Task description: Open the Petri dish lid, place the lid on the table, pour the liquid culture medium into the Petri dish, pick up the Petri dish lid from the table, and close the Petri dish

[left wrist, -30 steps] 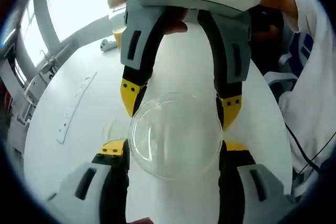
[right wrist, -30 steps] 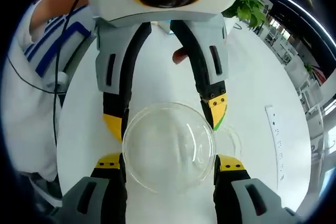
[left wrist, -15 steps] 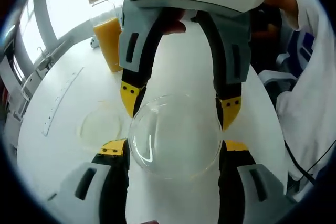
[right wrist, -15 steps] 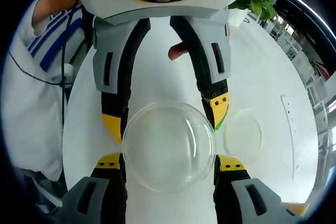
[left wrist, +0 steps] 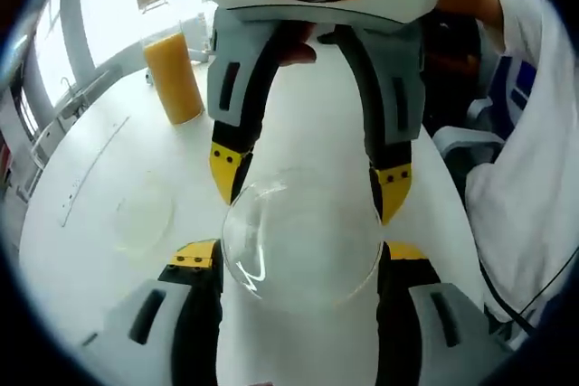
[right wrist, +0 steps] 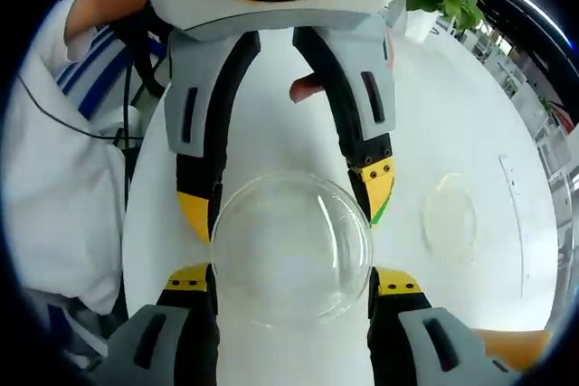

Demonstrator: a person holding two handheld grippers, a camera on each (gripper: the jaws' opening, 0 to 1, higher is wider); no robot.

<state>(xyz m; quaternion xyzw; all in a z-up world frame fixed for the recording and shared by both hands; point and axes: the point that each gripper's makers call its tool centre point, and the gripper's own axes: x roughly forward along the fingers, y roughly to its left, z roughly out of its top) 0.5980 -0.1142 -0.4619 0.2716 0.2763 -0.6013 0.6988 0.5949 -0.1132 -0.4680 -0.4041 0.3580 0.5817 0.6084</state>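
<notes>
Open worktop [left wrist: 81,223] all round; only a flat dish [left wrist: 142,214] lying left, a bottle [left wrist: 172,74] standing behind it, well apart.

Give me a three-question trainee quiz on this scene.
1. True or false: the Petri dish lid lies flat on the table.
2. Multiple choice: the liquid in the bottle is A) orange, B) blue, C) colourless.
3. Fill in: the lid is gripped by the left claw and the ____.

Key: 1 false, it is held up above the table; 2 A; 3 right claw.
</notes>
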